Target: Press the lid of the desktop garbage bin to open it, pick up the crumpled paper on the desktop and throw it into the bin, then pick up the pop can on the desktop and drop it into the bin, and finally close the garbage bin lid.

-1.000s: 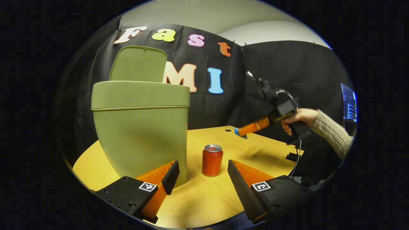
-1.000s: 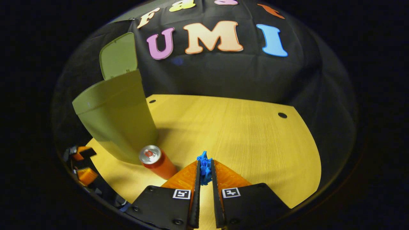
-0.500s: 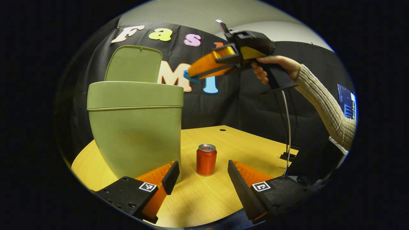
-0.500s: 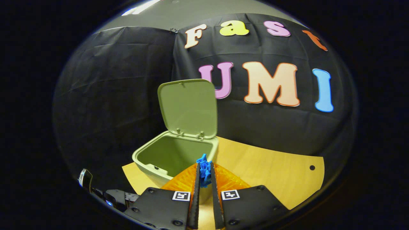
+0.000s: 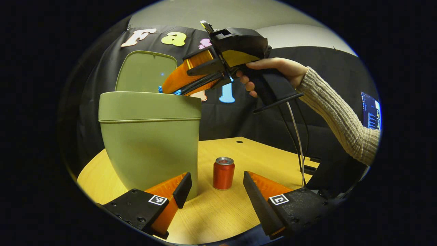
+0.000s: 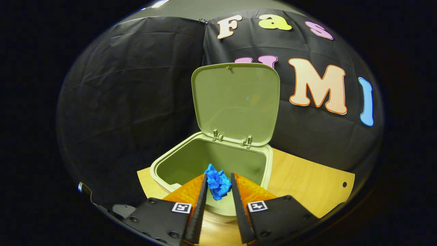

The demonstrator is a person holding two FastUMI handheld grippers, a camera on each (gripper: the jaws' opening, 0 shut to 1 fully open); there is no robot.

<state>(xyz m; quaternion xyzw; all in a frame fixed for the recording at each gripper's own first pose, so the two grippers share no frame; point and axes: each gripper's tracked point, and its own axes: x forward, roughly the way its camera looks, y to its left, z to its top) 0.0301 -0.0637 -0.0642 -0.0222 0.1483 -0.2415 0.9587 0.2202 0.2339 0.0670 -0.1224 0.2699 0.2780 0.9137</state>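
The green bin (image 5: 148,136) stands on the wooden table, its lid (image 5: 146,71) tipped up at the back. My right gripper (image 5: 166,89), held by a hand (image 5: 273,66), points down over the bin's rim. In the right gripper view the right gripper (image 6: 218,175) hangs above the bin's open mouth (image 6: 211,159) with blue crumpled paper (image 6: 217,184) between its fingers, touching both. The lid (image 6: 237,102) stands upright behind it. A red pop can (image 5: 223,172) stands upright just right of the bin. My left gripper (image 5: 216,191) sits low in front of the can, open and holding nothing.
The wooden table (image 5: 218,212) stretches to the right of the can, with a small hole (image 5: 240,141) near its far edge. A cable (image 5: 295,136) hangs from the right gripper's handle. A lit screen (image 5: 372,109) glows at the far right.
The right gripper carried the paper up from the table and over the bin's mouth. Its fingers now stand wider apart around the paper. The left gripper barely moved.
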